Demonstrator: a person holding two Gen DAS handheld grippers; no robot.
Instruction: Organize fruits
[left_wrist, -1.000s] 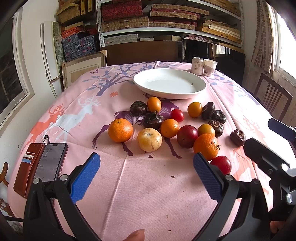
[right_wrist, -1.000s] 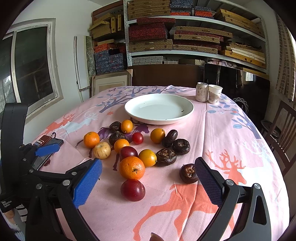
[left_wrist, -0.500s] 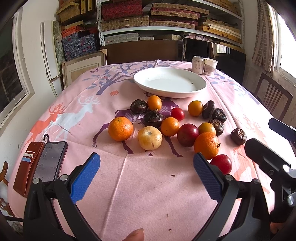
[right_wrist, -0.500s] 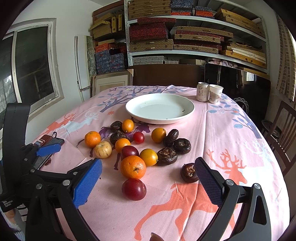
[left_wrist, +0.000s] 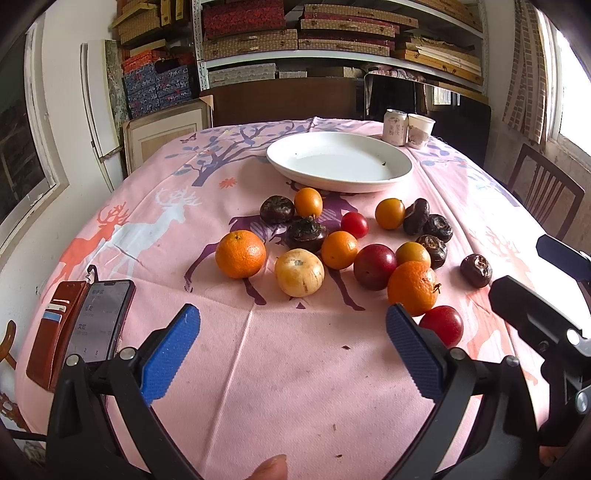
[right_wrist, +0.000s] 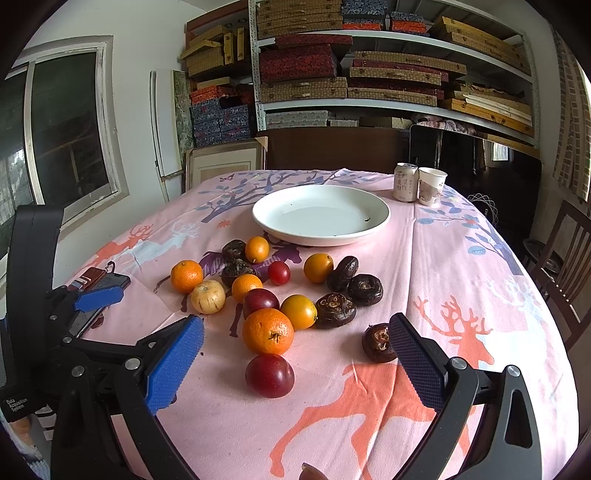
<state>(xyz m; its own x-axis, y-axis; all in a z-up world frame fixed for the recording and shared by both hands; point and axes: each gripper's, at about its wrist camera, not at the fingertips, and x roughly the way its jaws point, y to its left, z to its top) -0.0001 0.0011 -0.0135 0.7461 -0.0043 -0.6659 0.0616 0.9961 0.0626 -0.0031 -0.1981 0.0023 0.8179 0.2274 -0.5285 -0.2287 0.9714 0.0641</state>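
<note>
Several fruits lie loose on the pink tablecloth: oranges (left_wrist: 241, 253) (right_wrist: 268, 331), a pale yellow striped fruit (left_wrist: 299, 272) (right_wrist: 208, 296), dark red plums (left_wrist: 375, 266) (right_wrist: 270, 375), small orange fruits and dark brown wrinkled ones (right_wrist: 377, 342). Behind them sits an empty white plate (left_wrist: 339, 161) (right_wrist: 320, 215). My left gripper (left_wrist: 293, 350) is open above the cloth in front of the pile, holding nothing. My right gripper (right_wrist: 295, 365) is open too, with the near plum and orange lying between its blue pads (right_wrist: 173, 365).
A phone in a brown wallet case (left_wrist: 79, 325) lies at the table's left edge. A can (right_wrist: 405, 182) and a paper cup (right_wrist: 431, 186) stand behind the plate. A wooden chair (left_wrist: 543, 192) is at the right, shelves of boxes beyond the table.
Both grippers have edged slightly forward toward the fruit pile. No fruit has moved and both stay open.
</note>
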